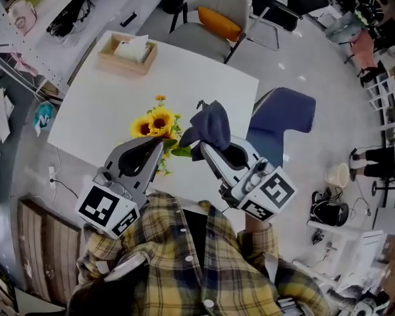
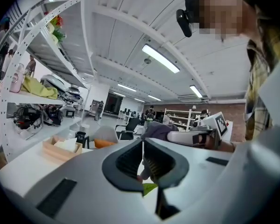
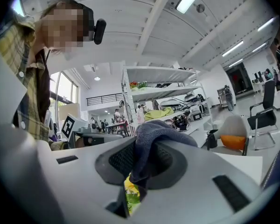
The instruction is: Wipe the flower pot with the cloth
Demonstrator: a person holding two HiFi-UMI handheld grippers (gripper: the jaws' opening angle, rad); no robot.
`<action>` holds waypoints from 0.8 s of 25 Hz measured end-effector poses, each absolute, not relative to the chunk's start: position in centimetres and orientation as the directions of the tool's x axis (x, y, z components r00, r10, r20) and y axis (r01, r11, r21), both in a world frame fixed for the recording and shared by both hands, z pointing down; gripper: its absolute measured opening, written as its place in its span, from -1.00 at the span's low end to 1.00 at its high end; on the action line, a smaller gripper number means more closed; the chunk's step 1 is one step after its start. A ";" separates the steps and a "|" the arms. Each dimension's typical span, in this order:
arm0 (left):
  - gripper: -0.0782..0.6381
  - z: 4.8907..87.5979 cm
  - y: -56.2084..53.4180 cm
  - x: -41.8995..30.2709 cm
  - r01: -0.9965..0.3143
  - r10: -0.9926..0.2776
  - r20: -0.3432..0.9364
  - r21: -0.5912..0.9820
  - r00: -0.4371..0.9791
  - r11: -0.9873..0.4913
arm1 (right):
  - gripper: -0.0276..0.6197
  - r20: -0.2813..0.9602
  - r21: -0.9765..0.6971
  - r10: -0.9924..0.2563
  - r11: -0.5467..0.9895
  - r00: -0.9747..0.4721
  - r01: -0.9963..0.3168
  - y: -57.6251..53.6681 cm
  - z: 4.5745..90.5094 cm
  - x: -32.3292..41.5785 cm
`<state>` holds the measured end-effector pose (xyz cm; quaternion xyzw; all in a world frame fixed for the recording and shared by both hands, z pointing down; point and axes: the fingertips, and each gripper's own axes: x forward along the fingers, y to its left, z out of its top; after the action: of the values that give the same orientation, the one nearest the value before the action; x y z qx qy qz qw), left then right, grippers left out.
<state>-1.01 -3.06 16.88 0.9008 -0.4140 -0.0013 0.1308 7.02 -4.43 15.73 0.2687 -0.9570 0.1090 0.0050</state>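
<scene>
A white square table (image 1: 204,91) carries, at its far left corner, a shallow light wooden box (image 1: 122,63) holding white tissue paper (image 1: 133,47); the rest of its visible top is bare.

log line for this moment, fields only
left gripper: shut, by yellow sunflowers | right gripper: shut on blue-grey cloth | flower pot: unseen

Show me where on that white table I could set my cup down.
The white table is bare on its far right side, beyond the wooden tissue box, and on the left between that box and the sunflowers. The near edge is crowded: the left tool, the right tool and its cloth cluster at the flowers.
</scene>
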 end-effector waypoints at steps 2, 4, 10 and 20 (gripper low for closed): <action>-0.75 16.6 -2.8 0.4 -0.735 -0.735 0.101 0.227 0.670 -0.639 | -0.81 0.060 -0.209 -0.519 0.829 -0.853 -0.519 -3.8 15.5 7.4; -0.76 16.4 -2.6 1.7 -0.726 -0.725 0.098 0.219 0.681 -0.652 | -0.81 0.060 -0.202 -0.529 0.824 -0.846 -0.530 -3.5 15.4 7.9; -0.76 16.1 -2.5 3.1 -0.725 -0.723 0.100 0.204 0.683 -0.657 | -0.81 0.063 -0.185 -0.546 0.816 -0.836 -0.547 -3.5 15.2 8.6; -0.76 16.1 -2.8 3.4 -0.718 -0.713 0.104 0.179 0.693 -0.672 | -0.82 0.090 -0.173 -0.539 0.820 -0.837 -0.546 -3.9 15.6 8.4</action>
<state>3.39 -2.75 16.12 0.9143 -0.3914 0.0128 0.1034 8.41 -3.91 15.55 0.2846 -0.9536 0.0961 0.0187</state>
